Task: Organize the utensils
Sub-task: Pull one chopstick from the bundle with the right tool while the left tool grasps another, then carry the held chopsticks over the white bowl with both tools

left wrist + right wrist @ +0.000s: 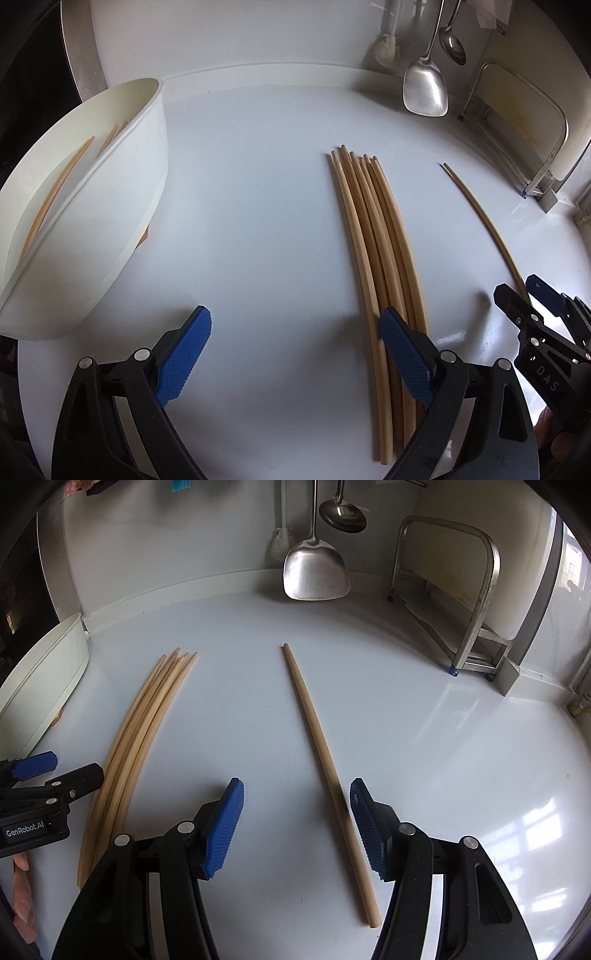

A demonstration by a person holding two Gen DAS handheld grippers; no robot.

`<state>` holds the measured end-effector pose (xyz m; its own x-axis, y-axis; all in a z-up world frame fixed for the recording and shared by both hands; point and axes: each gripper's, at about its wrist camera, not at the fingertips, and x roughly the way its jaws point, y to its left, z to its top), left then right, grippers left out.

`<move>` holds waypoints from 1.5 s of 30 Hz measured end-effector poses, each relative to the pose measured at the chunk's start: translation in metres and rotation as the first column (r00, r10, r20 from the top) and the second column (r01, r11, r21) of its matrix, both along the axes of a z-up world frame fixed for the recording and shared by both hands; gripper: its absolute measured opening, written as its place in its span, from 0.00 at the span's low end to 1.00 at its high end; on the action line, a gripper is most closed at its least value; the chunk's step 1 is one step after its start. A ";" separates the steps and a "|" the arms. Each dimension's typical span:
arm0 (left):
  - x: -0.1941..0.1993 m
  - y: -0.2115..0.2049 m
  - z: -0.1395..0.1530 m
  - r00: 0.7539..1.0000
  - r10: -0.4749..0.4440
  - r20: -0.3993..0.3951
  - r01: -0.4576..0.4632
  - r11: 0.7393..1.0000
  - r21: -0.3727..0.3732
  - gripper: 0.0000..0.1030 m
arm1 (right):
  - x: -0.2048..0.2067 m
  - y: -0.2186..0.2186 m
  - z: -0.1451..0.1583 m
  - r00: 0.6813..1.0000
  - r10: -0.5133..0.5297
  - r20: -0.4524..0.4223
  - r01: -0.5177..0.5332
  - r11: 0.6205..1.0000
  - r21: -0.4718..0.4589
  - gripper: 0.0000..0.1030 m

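Lying on the glossy white table (424, 720), round wooden chopsticks (373, 229) flank both wide-spread, ribbed-blue fingers (223, 830); only the left view shows two more inside the white bin (122, 177).

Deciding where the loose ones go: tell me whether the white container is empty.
Not empty. The white container at the left already holds at least two chopsticks, visible lying inside it in the left wrist view.

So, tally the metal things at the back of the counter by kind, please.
Spatula: 1
Ladle: 1
Rack: 1
Total: 3
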<state>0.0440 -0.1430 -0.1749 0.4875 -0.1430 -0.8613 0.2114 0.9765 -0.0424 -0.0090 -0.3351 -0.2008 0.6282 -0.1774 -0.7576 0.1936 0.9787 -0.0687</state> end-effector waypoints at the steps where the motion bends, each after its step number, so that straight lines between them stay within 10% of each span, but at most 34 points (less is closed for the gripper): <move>1: 0.000 -0.001 0.000 1.000 0.000 0.003 0.000 1.000 0.011 0.88 | 0.000 0.000 0.000 1.000 -0.001 -0.001 0.001 1.000 -0.003 0.56; 9: 0.004 -0.001 -0.004 1.000 0.016 0.004 -0.016 0.999 0.039 0.89 | 0.004 -0.008 -0.002 1.000 -0.015 -0.010 0.015 1.000 0.020 0.56; 14: 0.006 -0.001 -0.004 1.000 0.022 0.019 -0.023 0.999 0.038 0.85 | 0.005 -0.010 -0.001 1.000 -0.021 -0.001 0.021 1.000 0.006 0.37; 20: -0.002 -0.010 0.002 0.998 -0.032 0.054 0.030 0.999 0.035 0.53 | 0.005 -0.004 -0.002 1.000 0.009 -0.002 -0.009 1.000 -0.027 0.16; 25: -0.010 -0.016 0.004 0.996 -0.073 0.048 0.071 0.997 0.034 0.07 | 0.005 0.003 -0.002 0.999 0.034 -0.015 -0.035 0.997 -0.068 0.06; 34: -0.013 -0.013 0.023 0.995 -0.102 0.007 0.102 0.995 -0.022 0.07 | 0.000 -0.004 0.008 1.000 0.001 -0.021 0.000 0.999 0.050 0.06; 45: -0.003 0.033 0.111 0.995 -0.083 0.063 0.088 0.992 -0.086 0.07 | 0.001 0.041 0.085 0.998 0.044 0.037 -0.047 0.995 0.087 0.06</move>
